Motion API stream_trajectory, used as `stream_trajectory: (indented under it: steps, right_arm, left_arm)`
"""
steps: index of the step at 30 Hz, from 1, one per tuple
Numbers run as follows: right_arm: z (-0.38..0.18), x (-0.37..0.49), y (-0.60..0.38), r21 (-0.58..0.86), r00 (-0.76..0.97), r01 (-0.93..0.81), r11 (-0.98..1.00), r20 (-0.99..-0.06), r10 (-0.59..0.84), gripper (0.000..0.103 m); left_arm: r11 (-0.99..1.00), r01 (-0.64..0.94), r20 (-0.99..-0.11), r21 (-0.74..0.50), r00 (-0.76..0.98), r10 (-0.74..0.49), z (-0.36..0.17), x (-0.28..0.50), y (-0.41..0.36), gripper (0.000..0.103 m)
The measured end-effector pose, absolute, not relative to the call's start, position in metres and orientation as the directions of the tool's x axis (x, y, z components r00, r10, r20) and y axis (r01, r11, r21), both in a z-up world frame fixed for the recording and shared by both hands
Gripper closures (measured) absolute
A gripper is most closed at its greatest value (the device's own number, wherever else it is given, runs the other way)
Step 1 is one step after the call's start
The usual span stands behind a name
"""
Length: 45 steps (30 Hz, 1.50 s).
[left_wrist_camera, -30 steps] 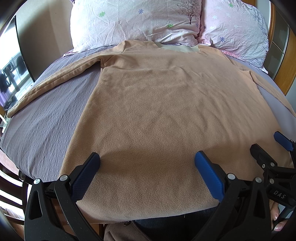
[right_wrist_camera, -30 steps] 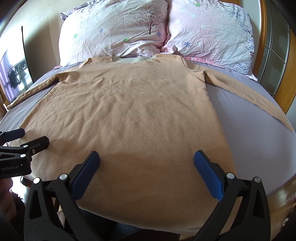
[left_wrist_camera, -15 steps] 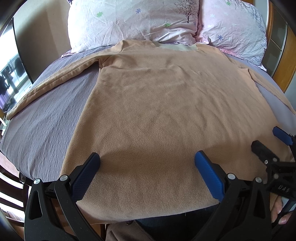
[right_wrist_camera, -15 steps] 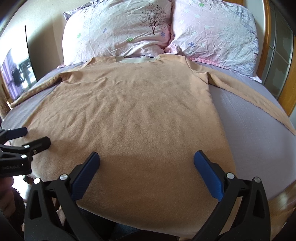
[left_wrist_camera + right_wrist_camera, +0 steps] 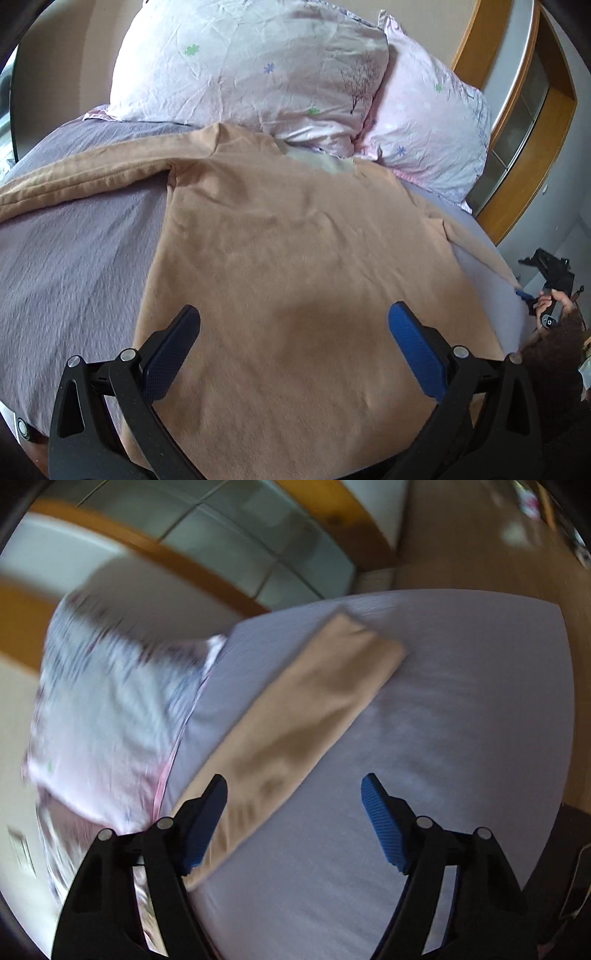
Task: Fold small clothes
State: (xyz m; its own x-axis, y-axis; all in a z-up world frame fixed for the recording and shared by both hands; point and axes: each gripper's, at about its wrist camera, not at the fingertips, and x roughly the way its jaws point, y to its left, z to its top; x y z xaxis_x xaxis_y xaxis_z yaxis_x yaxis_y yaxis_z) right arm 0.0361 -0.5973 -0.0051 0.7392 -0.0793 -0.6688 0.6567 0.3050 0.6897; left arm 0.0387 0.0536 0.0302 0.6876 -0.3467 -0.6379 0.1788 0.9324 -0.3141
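Observation:
A tan long-sleeved fleece shirt (image 5: 295,266) lies flat on the bed, collar toward the pillows. My left gripper (image 5: 293,343) is open and empty, hovering over the shirt's lower body near the hem. The shirt's left sleeve (image 5: 85,177) stretches out to the left. My right gripper (image 5: 293,819) is open and empty above the right sleeve (image 5: 310,709), which lies straight on the sheet with its cuff far from me. The right gripper also shows in the left wrist view (image 5: 546,295), held off the bed's right edge. The right wrist view is blurred.
Two pale floral pillows (image 5: 258,70) lie at the head of the bed. The bed has a lilac sheet (image 5: 443,716) and a wooden headboard (image 5: 517,122). Wooden floor (image 5: 480,535) lies beyond the bed's right edge.
My right gripper has swung away from the hem to the bed's right side, over the right sleeve. My left gripper has lifted and tilted, staying over the shirt's lower body.

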Motion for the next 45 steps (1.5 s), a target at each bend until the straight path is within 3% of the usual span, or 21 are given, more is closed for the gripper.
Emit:
stream_trajectory:
  steps: [7,9,10,13,17,19,22,24,27,30,31,33,34,35,41,45]
  right_arm:
    - [-0.028,0.052,-0.632,0.742,0.764,0.643,0.19,-0.64,-0.085,0.053]
    - [-0.033,0.057,-0.637,0.736,0.756,0.654,0.175,-0.648,-0.098,0.075]
    - [-0.036,0.063,-0.642,0.718,0.737,0.675,0.169,-0.67,-0.094,0.098]
    - [-0.017,0.082,-0.641,0.66,0.698,0.713,0.236,-0.701,-0.147,0.099]
    - [0.08,0.129,-0.554,0.551,0.809,0.541,0.635,-0.546,-0.216,0.099]
    - [0.12,0.161,-0.481,0.487,0.877,0.362,0.795,-0.468,-0.112,0.099]
    - [0.147,0.207,-0.358,0.38,0.895,0.062,0.923,-0.431,0.117,0.099]
    - [0.144,0.231,-0.285,0.338,0.852,-0.109,0.935,-0.452,0.263,0.099]
    - [0.11,0.27,-0.17,0.288,0.7,-0.323,0.901,-0.568,0.432,0.099]
    - [0.052,0.291,-0.088,0.28,0.456,-0.433,0.857,-0.752,0.476,0.089]
    - [0.041,0.288,-0.078,0.307,0.398,-0.444,0.842,-0.774,0.492,0.08]
    - [0.034,0.287,-0.077,0.356,0.365,-0.449,0.82,-0.764,0.532,0.058]
    - [0.037,0.286,-0.084,0.361,0.387,-0.443,0.821,-0.749,0.538,0.038]
    - [0.043,0.285,-0.093,0.361,0.423,-0.431,0.827,-0.729,0.539,0.028]
    - [0.055,0.268,-0.154,0.468,0.525,-0.375,0.8,-0.605,0.599,0.02]
    - [0.037,0.274,-0.172,0.528,0.54,-0.328,0.783,-0.575,0.614,0.019]
  left_arm:
    - [0.919,0.154,-0.576,-0.363,0.739,-0.351,0.042,0.057,0.085,0.001]
    - [0.916,0.139,-0.563,-0.377,0.751,-0.345,0.043,0.058,0.093,0.001]
    - [0.915,0.125,-0.56,-0.384,0.756,-0.338,0.043,0.06,0.099,0.001]
    - [0.909,0.085,-0.554,-0.407,0.768,-0.32,0.042,0.063,0.118,0.001]
    - [0.882,0.05,-0.527,-0.468,0.785,-0.324,0.04,0.066,0.148,0.001]
    - [0.856,0.052,-0.499,-0.514,0.794,-0.348,0.039,0.066,0.163,0.001]
    - [0.824,0.025,-0.464,-0.567,0.817,-0.344,0.041,0.061,0.183,0.001]
    - [0.813,-0.025,-0.468,-0.582,0.827,-0.31,0.042,0.059,0.197,0.001]
    - [0.772,-0.094,-0.464,-0.628,0.842,-0.275,0.043,0.053,0.225,0.001]
    - [0.722,-0.176,-0.462,-0.669,0.86,-0.218,0.04,0.047,0.258,0.001]
    - [0.707,-0.206,-0.467,-0.677,0.862,-0.196,0.038,0.045,0.27,0.001]
    - [0.678,-0.251,-0.469,-0.691,0.87,-0.155,0.035,0.041,0.294,0.001]
    - [0.657,-0.28,-0.471,-0.7,0.872,-0.13,0.033,0.039,0.308,0.001]
    - [0.638,-0.304,-0.474,-0.708,0.873,-0.11,0.031,0.039,0.32,0.001]
    - [0.489,-0.434,-0.515,-0.757,0.856,-0.038,0.016,0.043,0.382,0.011]
    - [0.394,-0.516,-0.577,-0.761,0.815,-0.048,0.003,0.05,0.405,0.012]
